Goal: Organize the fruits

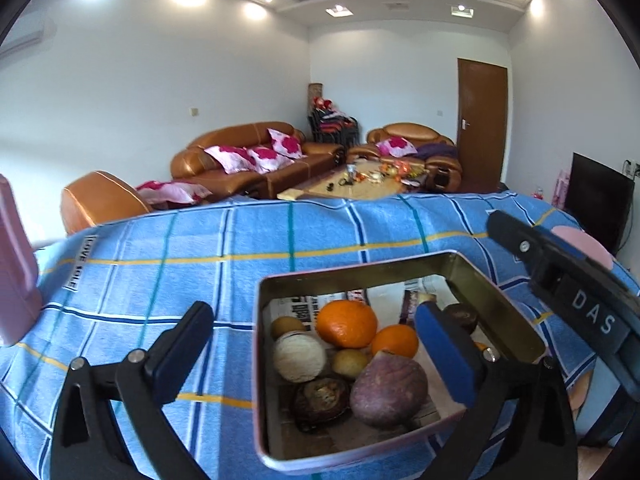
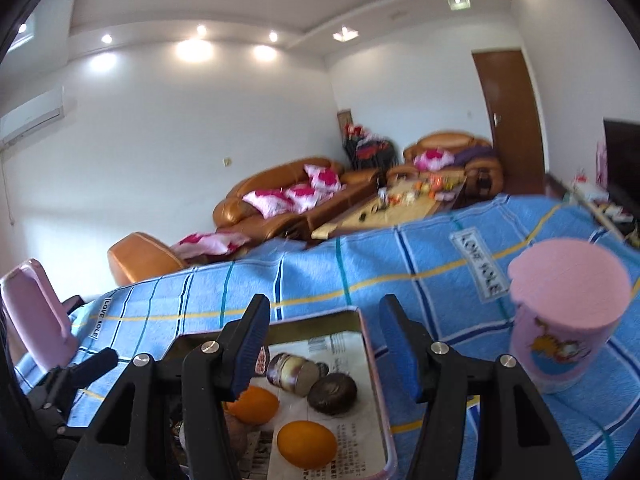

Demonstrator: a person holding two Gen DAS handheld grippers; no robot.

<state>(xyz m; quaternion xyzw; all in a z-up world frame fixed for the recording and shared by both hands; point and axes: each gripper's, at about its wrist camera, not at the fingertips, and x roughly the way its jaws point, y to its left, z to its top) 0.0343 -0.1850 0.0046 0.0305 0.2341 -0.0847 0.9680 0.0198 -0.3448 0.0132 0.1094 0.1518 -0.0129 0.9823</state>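
The left gripper hangs over the near end of a metal tin on the table, its jaws spread as wide as they go and gripping nothing. One black finger sits out over the blue checked cloth to the left of the tin; the other, with its blue pad, reaches in over the tin's right part. Between and just below the fingers lies the fruit, on newspaper lining the tin: a large orange farthest ahead, a smaller orange right of it against the blue pad, a pale netted ball to the left, two small yellowish fruits, a purple-grey fruit nearest the gripper, and a dark wrinkled one beside it.

The right gripper is held just over the same tin from its other side, jaws partly apart, with nothing between the pads. Under and ahead of its fingers are a dark round fruit, a brown and cream jar-like thing on its side, and two oranges, one close below and one half hidden behind the left finger. To the right of this gripper, on the cloth, stands a pink cup with a lid and a cartoon print. Far to the left a pink upright piece rises at the table edge.

Beyond the table are brown leather sofas with pink cushions and a cluttered coffee table.
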